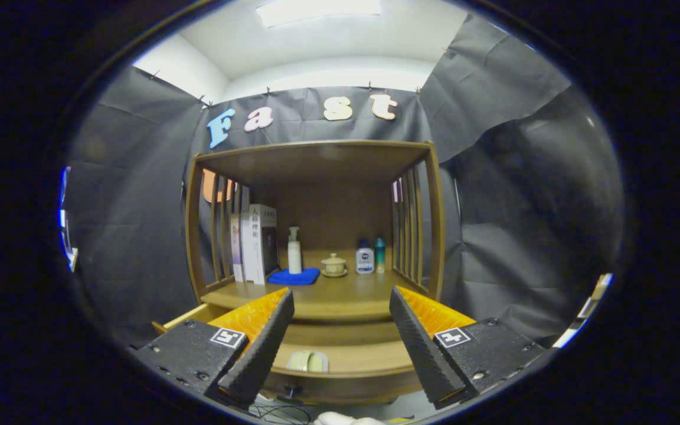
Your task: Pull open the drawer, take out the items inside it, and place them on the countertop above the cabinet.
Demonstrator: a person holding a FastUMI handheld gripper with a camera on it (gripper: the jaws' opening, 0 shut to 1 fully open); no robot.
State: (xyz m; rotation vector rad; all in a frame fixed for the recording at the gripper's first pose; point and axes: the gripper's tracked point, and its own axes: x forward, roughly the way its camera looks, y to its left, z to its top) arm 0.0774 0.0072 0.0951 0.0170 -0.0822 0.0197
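Observation:
A wooden cabinet's drawer (369, 361) stands pulled out below the countertop (340, 292). A pale green item (309, 361) lies inside the drawer, between my fingers and low down. My gripper (340, 304) is open, held above the drawer, with nothing between its fingers. The countertop lies just beyond the fingertips, under a wooden top shelf with slatted sides.
On the countertop stand books (254, 243) at the left, a white pump bottle (294, 251) on a blue cloth (294, 276), a small lidded pot (334, 265), a white bottle (365, 258) and a teal bottle (380, 255). Cables (281, 413) lie below the drawer front.

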